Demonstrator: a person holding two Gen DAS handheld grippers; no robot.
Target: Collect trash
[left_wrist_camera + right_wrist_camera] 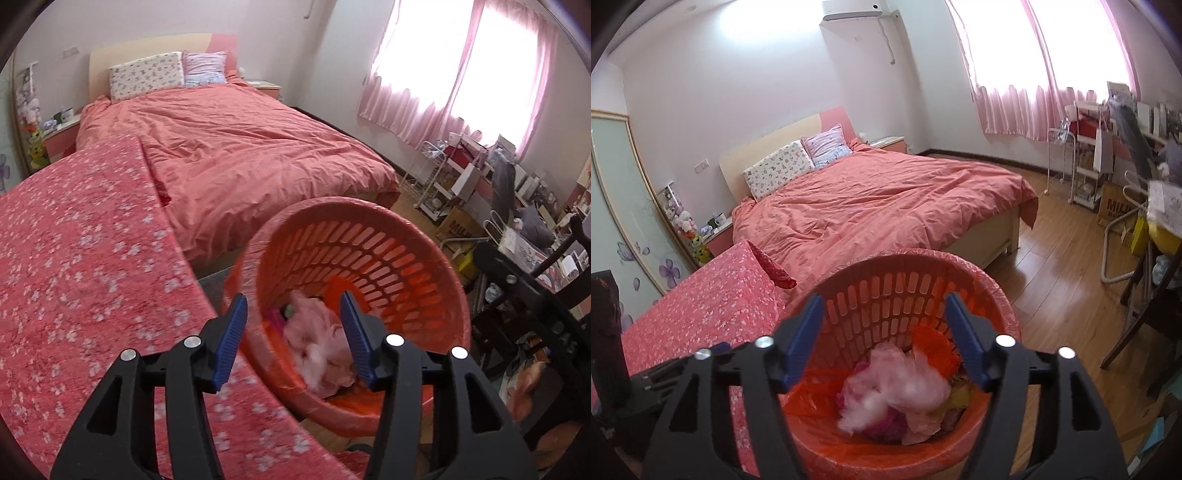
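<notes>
The orange slotted basket serves as the reference landmark. It is lined with a thin orange plastic bag that folds over its rim.

Left gripper: the jaws stand apart. In the left wrist view the left blue pad sits outside the basket rim on the near-left side, and the right blue pad sits over the basket interior. Nothing is pressed between the pads.

Right gripper: the jaws stand wide apart, positioned directly over the basket opening. Both blue pads frame the interior wall. No item is clamped between them.

Trash: a crumpled pale pink mass, blurred in the right wrist view, lies inside the basket on the bottom. It rests below and between the right gripper pads, not touching them. Beneath and around it are darker magenta and yellowish scraps, too blurred to identify. In the left wrist view the same pink trash is seen inside the basket, between the left gripper pads in image terms but lower, inside the container.

Worktop: covered with a pink floral cloth, it lies just beside the basket on its left side.

Bed: with a salmon duvet and two pillows, it stands behind the basket.

Wooden floor: extends to the right of the basket.
</notes>
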